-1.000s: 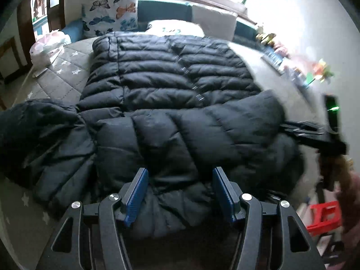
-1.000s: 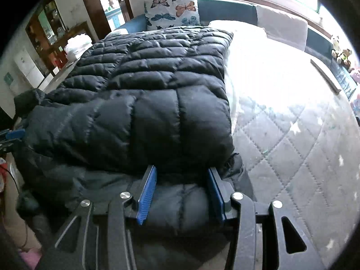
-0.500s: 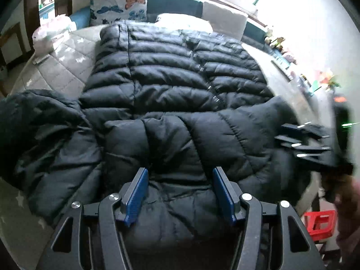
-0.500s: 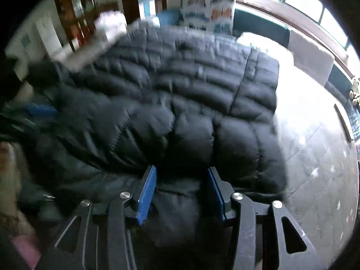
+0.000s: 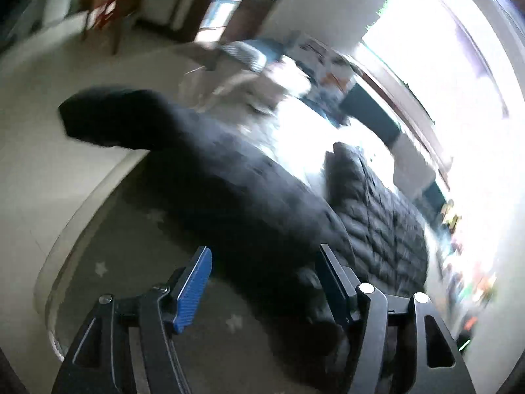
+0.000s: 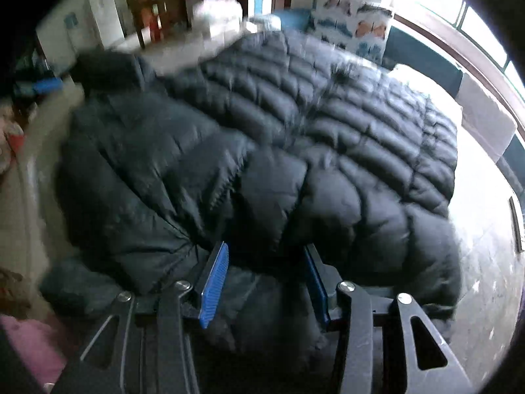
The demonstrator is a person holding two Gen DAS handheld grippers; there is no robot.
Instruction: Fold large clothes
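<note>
A large black quilted down jacket [image 6: 295, 138] lies spread on a grey star-quilted bed [image 6: 492, 262]. One sleeve is folded across its near part. In the left wrist view the other sleeve [image 5: 183, 144] stretches out to the left over the bed's edge, blurred. My left gripper [image 5: 265, 259] is open over that sleeve's near end, holding nothing. My right gripper [image 6: 265, 256] is open with jacket fabric lying between its blue pads [image 6: 215, 275].
A butterfly-print pillow [image 6: 354, 29] and a white pillow [image 6: 436, 95] lie at the head of the bed under a bright window [image 5: 443, 65]. A wooden cabinet [image 6: 157, 6] and the floor [image 5: 29, 170] lie to the left.
My left gripper has swung sharply to the left and tilted, now facing the outstretched sleeve and the bed's edge. My right gripper has turned left across the jacket.
</note>
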